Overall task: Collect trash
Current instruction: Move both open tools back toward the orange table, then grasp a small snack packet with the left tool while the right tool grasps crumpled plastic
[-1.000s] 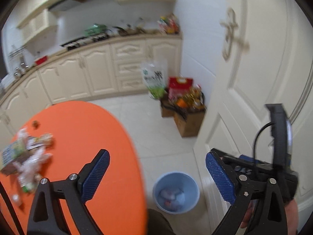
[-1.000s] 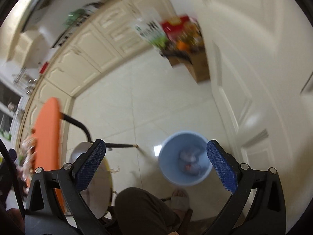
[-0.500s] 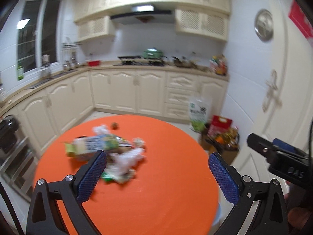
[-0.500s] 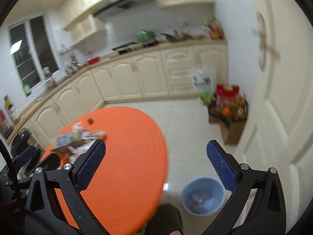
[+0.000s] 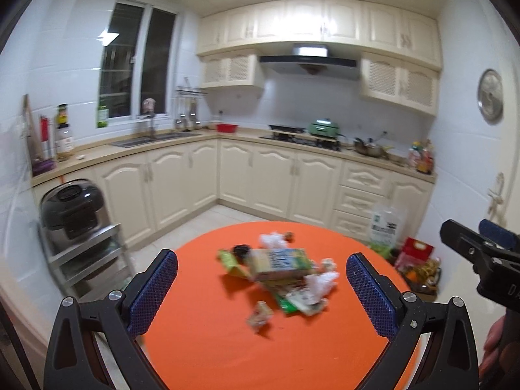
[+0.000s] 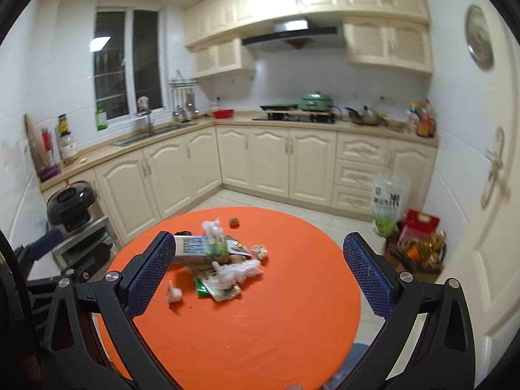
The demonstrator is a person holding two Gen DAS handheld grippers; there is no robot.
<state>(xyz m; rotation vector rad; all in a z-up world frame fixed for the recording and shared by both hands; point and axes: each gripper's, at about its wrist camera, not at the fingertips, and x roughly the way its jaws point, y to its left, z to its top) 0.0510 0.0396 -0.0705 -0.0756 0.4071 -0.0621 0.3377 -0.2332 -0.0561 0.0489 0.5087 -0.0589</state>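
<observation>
Left wrist view: orange table [image 5: 201,351] fills the space under and betw. both fingers. Trash pile [image 5: 286,276] lies on it, ahead of the left gripper [image 5: 261,292], betw. the fingers and nearer the right one; carton [image 5: 279,261] on top, crumpled plastic [image 5: 320,281] beside it, small scrap [image 5: 258,315] closest to the tips. Fingers spread wide, holding nothing.

Right wrist view: right gripper [image 6: 260,269] also spread, empty. Pile [image 6: 221,260] sits ahead, toward its left finger [image 6: 151,269]; carton end tucked behind that fingertip. Small white scrap [image 6: 174,294] just beside same finger.
</observation>
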